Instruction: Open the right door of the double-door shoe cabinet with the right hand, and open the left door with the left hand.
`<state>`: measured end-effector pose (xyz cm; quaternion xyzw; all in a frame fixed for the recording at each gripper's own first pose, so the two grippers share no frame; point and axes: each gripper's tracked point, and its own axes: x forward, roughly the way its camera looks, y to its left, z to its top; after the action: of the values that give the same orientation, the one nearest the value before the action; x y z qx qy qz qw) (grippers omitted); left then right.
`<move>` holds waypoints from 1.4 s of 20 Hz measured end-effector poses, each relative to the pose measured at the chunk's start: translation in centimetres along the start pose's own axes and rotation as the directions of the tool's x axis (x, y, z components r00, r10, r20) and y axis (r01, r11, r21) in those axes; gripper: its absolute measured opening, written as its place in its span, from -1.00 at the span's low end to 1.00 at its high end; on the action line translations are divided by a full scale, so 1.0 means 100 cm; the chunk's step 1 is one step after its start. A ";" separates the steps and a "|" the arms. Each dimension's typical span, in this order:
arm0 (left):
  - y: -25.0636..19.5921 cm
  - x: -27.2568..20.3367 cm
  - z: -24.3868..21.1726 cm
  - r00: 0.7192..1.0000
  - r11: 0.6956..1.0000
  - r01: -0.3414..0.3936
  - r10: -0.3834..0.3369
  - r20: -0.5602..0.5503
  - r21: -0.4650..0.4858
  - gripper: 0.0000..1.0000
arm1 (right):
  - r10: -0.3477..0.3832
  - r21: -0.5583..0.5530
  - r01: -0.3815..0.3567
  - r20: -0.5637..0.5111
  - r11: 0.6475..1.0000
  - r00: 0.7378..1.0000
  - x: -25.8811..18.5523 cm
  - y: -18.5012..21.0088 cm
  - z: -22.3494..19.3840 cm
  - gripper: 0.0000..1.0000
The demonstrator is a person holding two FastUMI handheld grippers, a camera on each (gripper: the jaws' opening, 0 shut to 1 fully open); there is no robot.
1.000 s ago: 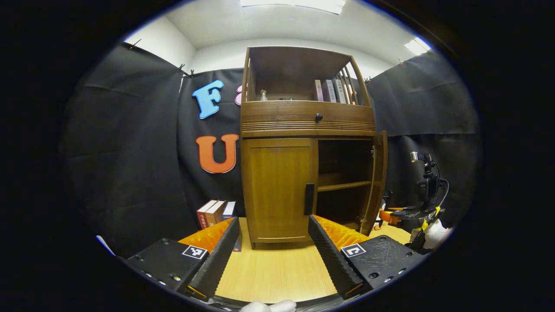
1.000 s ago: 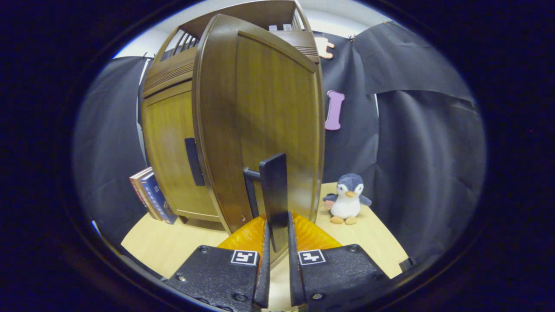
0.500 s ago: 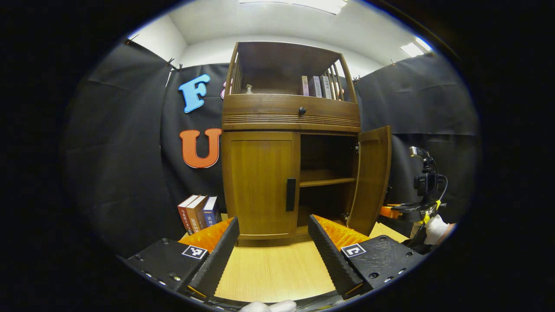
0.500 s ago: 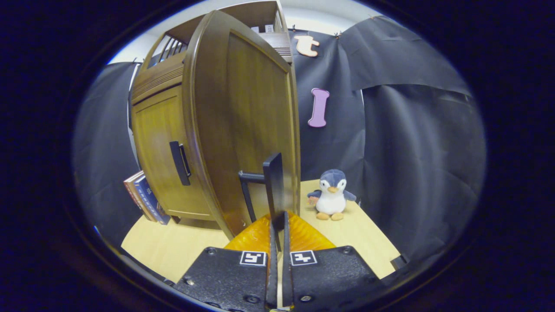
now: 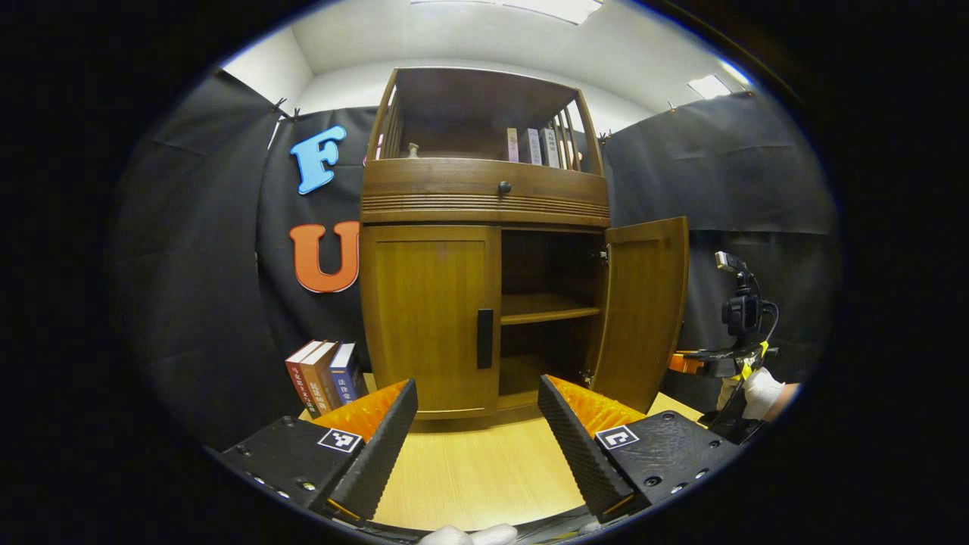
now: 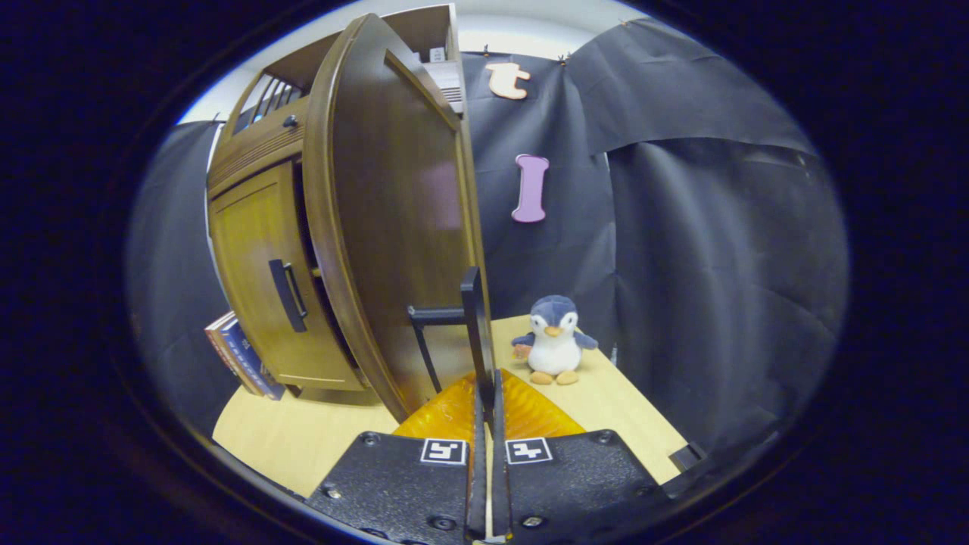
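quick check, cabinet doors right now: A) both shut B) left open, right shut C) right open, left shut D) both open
C: in the left gripper view the right door stands swung out, baring the shelf, while the left door sits flush; the right gripper is clamped on the right door's handle.

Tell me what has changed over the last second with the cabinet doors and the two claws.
The right door has swung wider open, pulled by the right claw, which stays shut on the right door's handle. The left claw stays open, short of the cabinet. The left door is still closed, its handle untouched.
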<state>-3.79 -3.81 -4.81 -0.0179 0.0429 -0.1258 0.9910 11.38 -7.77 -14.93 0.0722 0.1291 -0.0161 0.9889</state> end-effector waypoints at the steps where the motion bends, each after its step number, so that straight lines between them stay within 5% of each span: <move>1: -0.004 0.004 -0.002 1.000 1.000 0.013 -0.013 -0.003 -0.004 0.93 | 0.005 0.002 -0.005 -0.003 1.000 1.000 0.001 -0.005 0.001 -0.89; 8: -0.030 0.022 -0.004 0.999 0.999 0.054 -0.054 0.002 0.003 0.92 | 0.063 -0.049 -0.064 -0.014 0.997 0.998 0.003 -0.021 0.005 -0.92; 19: -0.056 0.026 0.015 0.993 0.994 -0.105 0.106 0.054 -0.026 0.94 | 0.247 -0.110 -0.253 -0.062 0.961 0.967 0.018 -0.068 0.017 -0.96; 28: -0.074 0.030 0.016 0.977 0.978 -0.208 0.208 0.034 -0.024 0.93 | 0.364 -0.182 -0.377 -0.101 0.908 0.926 0.021 -0.068 0.020 -0.87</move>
<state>-2.59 -11.68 -3.14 -0.0255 0.0279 -0.0207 0.9991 13.54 -14.85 -14.48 -0.0029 0.1462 0.1868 0.9714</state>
